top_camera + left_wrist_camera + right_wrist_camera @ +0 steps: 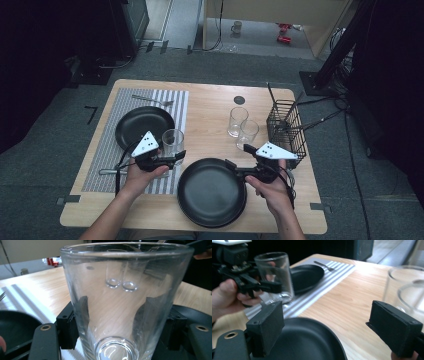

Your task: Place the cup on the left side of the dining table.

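A clear drinking glass [173,141] stands at the right edge of the striped placemat [105,150]. My left gripper [175,156] is shut on it low down; in the left gripper view the glass [120,290] sits between both black jaws. From the right gripper view, the same glass [275,272] is held by that gripper [275,287]. I cannot tell whether its base touches the mat. My right gripper [239,156] is open with nothing between its jaws. It hovers [330,327] over the far rim of a large black plate [212,192].
A second black plate [142,125] lies on the placemat, with a fork [152,100] behind it and another utensil [107,171] near the left hand. Two empty glasses [237,121] [247,134] stand beside a black wire basket [286,130] at the right.
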The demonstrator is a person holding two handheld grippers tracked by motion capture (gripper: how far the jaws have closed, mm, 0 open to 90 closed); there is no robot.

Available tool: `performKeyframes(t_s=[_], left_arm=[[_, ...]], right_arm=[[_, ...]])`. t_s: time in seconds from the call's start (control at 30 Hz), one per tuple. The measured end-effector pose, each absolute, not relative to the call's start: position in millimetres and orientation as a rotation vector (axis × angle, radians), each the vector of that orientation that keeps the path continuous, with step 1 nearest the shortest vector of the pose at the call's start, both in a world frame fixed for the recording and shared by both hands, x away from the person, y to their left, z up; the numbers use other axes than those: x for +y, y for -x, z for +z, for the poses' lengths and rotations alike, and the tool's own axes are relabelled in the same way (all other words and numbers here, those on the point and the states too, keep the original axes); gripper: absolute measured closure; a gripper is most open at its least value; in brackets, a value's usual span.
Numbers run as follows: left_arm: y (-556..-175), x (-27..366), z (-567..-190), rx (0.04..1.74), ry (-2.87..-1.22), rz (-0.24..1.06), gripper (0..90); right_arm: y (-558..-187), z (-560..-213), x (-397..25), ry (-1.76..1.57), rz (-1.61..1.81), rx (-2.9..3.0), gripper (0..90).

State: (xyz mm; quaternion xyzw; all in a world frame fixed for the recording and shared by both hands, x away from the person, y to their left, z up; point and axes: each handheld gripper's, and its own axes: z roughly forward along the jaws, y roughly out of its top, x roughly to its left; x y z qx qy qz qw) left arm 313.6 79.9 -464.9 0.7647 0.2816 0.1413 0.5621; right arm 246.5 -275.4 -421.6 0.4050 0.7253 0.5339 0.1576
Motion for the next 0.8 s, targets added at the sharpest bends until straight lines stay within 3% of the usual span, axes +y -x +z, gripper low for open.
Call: performKeyframes(t_s=[0.8], left_arm=[[-311, 113, -482, 0.801, -1.845, 0.369, 31.2]], right_arm=[[-208, -473, -333, -1.368, 1.322, 1.975, 13.2]])
